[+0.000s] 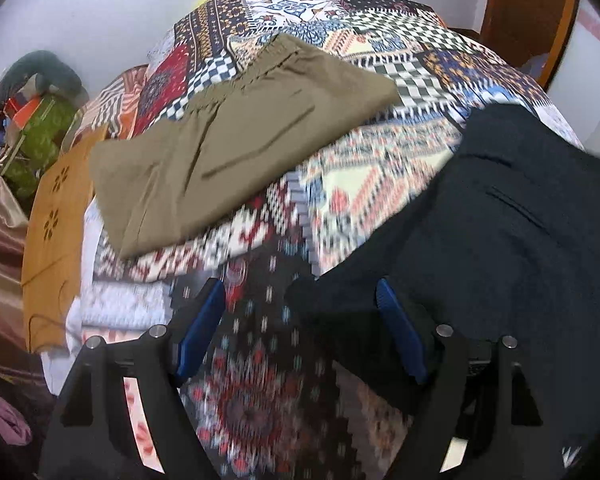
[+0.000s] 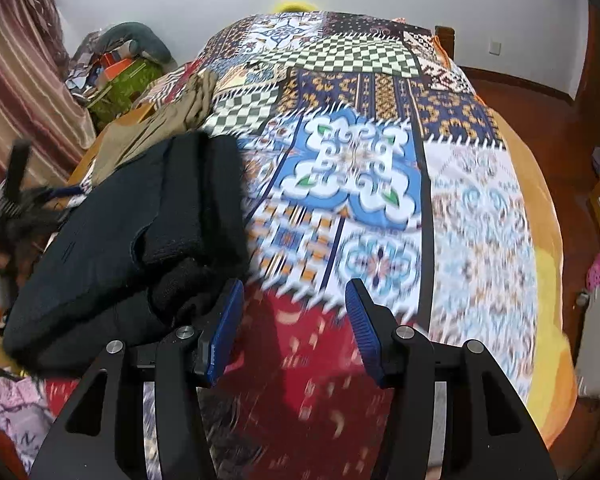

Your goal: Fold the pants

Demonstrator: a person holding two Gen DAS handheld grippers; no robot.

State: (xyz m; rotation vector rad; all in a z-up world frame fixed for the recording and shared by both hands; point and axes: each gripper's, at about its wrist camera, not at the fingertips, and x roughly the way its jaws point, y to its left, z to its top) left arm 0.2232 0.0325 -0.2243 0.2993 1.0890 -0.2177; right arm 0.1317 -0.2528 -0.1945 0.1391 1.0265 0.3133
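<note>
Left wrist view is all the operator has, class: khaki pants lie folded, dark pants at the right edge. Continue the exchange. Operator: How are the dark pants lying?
Observer: The dark pants are folded into a thick stack on the patterned bedspread.
Operator: Is the right gripper holding them?
Observer: No, the right gripper has its jaws open and empty, just right of the stack.
Operator: What lies beyond that stack?
Observer: The khaki pants lie just behind it, partly hidden.
Operator: Can you see my gripper?
Observer: Yes, the left gripper shows blurred at the stack's left.
</note>
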